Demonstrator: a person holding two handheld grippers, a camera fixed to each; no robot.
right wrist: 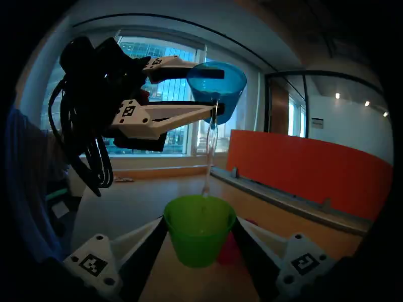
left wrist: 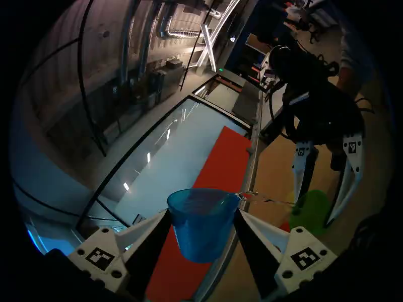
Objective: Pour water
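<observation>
Clearly the pour itself is under way. Nearest in the right gripper view, the right gripper (right wrist: pixel 200 227) is closed around a green cup (right wrist: pixel 199 244), both fingers pressing its sides and holding it upright over the wooden bench (right wrist: pixel 131 201); whether the cup rests on the bench I cannot tell. Above and beyond it, the left gripper (right wrist: pixel 217 90) clamps a tipped blue cup (right wrist: pixel 224 75) — a thin stream of water (right wrist: pixel 209 151) falls from its rim into the green one. Farther off stand an orange partition (right wrist: pixel 312 166) and windows (right wrist: pixel 176 93). Next, I judge, the tilt should deepen gently with the lip kept over the green mouth — then the blue cup should be righted.
</observation>
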